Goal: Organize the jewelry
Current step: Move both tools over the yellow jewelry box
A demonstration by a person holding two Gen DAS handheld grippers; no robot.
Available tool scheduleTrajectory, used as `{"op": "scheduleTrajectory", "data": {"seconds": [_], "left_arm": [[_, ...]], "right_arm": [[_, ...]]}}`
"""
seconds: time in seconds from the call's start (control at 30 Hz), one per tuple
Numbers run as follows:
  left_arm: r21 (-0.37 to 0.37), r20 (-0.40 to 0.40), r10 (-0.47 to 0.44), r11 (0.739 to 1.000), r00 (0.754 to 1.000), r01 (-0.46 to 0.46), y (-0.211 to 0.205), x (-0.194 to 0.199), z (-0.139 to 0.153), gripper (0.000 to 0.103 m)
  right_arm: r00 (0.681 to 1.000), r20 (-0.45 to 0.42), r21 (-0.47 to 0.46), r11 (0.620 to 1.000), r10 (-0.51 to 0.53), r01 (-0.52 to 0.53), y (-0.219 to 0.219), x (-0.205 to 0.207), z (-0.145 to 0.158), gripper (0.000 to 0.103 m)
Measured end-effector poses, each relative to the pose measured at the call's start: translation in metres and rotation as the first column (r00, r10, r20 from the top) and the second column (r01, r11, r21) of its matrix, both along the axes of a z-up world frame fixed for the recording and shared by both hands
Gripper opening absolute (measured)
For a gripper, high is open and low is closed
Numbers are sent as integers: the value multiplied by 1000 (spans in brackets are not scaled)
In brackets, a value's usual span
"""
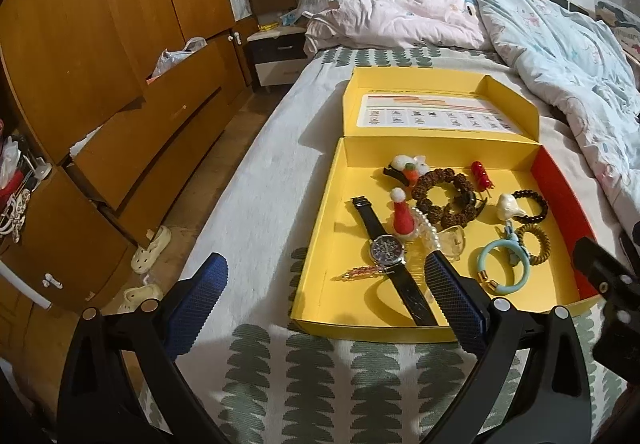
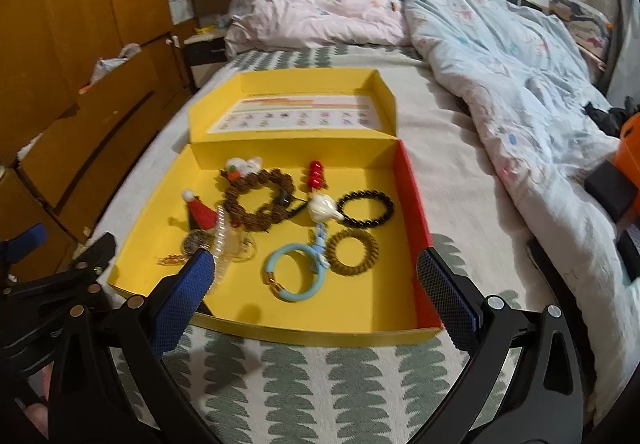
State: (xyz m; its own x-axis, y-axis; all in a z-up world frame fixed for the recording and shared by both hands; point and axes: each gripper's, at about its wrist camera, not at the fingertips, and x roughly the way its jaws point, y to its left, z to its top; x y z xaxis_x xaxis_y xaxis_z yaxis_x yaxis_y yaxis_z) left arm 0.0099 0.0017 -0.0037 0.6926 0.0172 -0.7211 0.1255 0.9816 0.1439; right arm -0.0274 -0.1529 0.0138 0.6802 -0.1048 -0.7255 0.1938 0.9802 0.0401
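Observation:
An open yellow box (image 1: 320, 244) (image 2: 320, 316) lies on the bed and holds jewelry: a black-strap watch (image 1: 386, 250), a red felt hat (image 1: 402, 220) (image 2: 202, 214), a brown bead bracelet (image 1: 444, 196) (image 2: 256, 200), a blue bangle (image 1: 504, 264) (image 2: 294, 272), a black bead bracelet (image 1: 532, 206) (image 2: 366, 210), a coil hair tie (image 1: 534, 244) (image 2: 352, 252). My left gripper (image 1: 326, 274) is open and empty at the box's near left corner. My right gripper (image 2: 312, 270) is open and empty above the box's front edge.
A rumpled quilt (image 1: 560, 56) (image 2: 500, 64) and pink bedding (image 1: 396, 20) lie beyond and right of the box. A wooden wardrobe (image 1: 100, 64) with open drawers stands left of the bed, slippers (image 1: 152, 254) on the floor, a nightstand (image 1: 276, 56) farther back.

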Motion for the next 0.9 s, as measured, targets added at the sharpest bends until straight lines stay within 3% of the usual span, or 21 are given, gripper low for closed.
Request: {"op": "scheduleTrajectory", "data": {"seconds": [0.2,0.37,0.47,0.73,0.8,0.87,0.9], "left_arm": [[-16,16,5,1000,1000,-4,10,12,11,97],[-101,-77,-6,995,997,-2,25,37,10,97],[-109,-115,-16,994,993,3,24,46,6,97],[-178,-189,-116,981,975,82,9,54,-1,97],[-201,-236,-136,976,962,89,5,59,-9,93],[-225,-285,-151,970,946,87,1,65,-19,77],[-232,-312,-159,969,936,88,-1,68,-24,75]], "right_arm": [[1000,8,32,999,19,-20,-11,16,12,100],[999,-20,108,994,30,-28,-26,35,17,100],[996,-68,126,991,52,-44,-26,49,10,100],[976,-165,183,977,140,-109,-16,61,-25,81],[972,-179,203,973,151,-114,-18,62,-30,79],[969,-191,211,971,157,-116,-20,63,-36,74],[966,-200,215,970,162,-118,-20,63,-39,73]]}}
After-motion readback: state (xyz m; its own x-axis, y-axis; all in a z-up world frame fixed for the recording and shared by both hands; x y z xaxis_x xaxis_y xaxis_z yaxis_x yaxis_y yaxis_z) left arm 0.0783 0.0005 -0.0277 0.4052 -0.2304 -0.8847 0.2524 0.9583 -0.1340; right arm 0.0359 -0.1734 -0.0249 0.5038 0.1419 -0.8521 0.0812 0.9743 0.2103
